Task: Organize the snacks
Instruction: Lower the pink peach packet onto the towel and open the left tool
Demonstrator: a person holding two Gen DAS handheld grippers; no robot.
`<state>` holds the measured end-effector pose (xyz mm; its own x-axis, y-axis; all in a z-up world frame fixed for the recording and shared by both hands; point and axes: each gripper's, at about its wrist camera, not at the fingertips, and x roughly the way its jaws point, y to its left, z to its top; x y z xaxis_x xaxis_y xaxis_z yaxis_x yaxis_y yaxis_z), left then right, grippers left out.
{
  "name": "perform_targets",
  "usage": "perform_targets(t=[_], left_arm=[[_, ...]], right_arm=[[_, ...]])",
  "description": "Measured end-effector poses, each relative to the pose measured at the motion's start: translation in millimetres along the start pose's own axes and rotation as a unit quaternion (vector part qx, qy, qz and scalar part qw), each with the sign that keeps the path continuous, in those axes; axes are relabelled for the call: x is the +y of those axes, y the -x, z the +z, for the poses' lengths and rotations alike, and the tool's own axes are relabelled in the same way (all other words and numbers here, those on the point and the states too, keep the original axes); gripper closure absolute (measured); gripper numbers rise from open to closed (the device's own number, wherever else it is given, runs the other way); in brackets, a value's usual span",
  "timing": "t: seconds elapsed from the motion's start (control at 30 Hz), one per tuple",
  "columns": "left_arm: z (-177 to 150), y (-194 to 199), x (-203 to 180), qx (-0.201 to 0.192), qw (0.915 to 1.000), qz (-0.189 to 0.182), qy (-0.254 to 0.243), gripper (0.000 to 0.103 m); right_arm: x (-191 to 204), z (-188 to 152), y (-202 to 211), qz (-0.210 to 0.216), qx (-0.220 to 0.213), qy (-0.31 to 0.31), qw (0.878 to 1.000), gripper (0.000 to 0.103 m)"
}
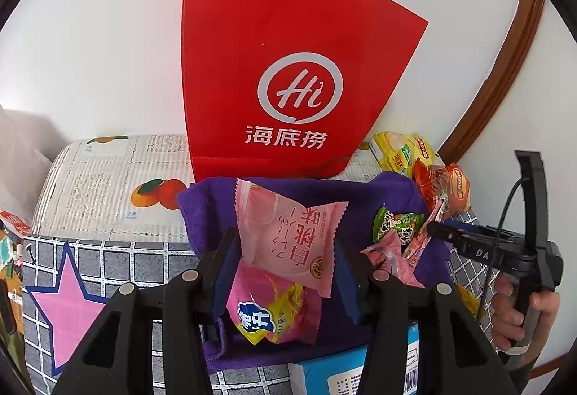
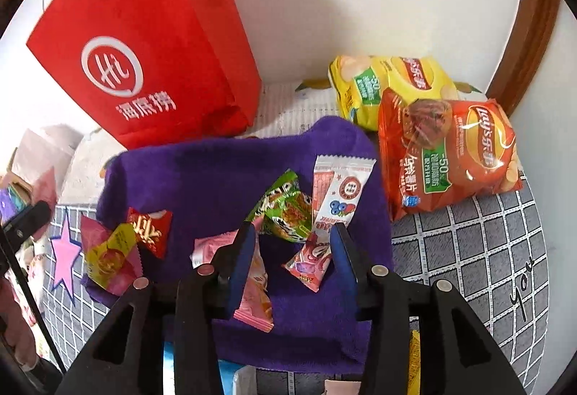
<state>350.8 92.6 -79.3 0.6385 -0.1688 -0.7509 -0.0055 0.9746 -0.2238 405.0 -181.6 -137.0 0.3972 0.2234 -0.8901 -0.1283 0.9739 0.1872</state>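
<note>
Between our left hand-held gripper's (image 1: 286, 259) clamped fingers, we hold a pink peach snack packet (image 1: 288, 232), long axis upright; right hand-held gripper (image 2: 292, 250) open.

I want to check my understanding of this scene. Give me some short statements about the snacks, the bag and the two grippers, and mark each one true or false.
1. The red paper bag stands upright against the white wall. True.
2. The two Lay's chip bags are inside the red bag. False: the yellow Lay's bag and the orange Lay's bag lie outside it, to its right.
3. The left gripper holds a pale pink snack packet between its fingers. True.
4. The small snacks lie on a green cloth. False: it is a purple cloth.
5. The right gripper grips the yellow chip bag. False: its fingers stand apart above small packets on the cloth.
</note>
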Motion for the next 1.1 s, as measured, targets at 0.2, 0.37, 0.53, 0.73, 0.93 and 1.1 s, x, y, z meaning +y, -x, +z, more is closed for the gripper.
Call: perform_targets(t=[0.2, 0.37, 0.53, 0.73, 0.93, 1.1], left_arm=[[-1, -10, 1, 0.015, 0.9998, -0.011, 0.005, 0.055], [-4, -23, 1, 0.043, 0.9988, -0.021, 0.012, 0.055], [-8, -36, -2, 0.067, 0.9974, -0.024, 0.011, 0.055], [-13, -47, -7, 0.091, 0.9958, -0.008, -0.001, 0.054], [-13, -51, -5, 0.097, 0.9953, -0.004, 0.0, 0.052], [-12, -53, -5, 0.098, 0.9952, 0.001, -0.005, 0.05]], right_arm=[[5, 0, 15, 0.013, -0.021, 0.002, 1.0, 0.06], [10, -2, 24, 0.018, -0.032, 0.009, 0.999, 0.06], [15, -3, 24, 0.019, -0.031, 0.018, 0.999, 0.06], [19, -5, 22, 0.016, -0.029, 0.027, 0.999, 0.06], [20, -5, 21, 0.01, -0.028, 0.031, 0.999, 0.06], [22, -5, 21, 0.008, -0.029, 0.036, 0.999, 0.06]])
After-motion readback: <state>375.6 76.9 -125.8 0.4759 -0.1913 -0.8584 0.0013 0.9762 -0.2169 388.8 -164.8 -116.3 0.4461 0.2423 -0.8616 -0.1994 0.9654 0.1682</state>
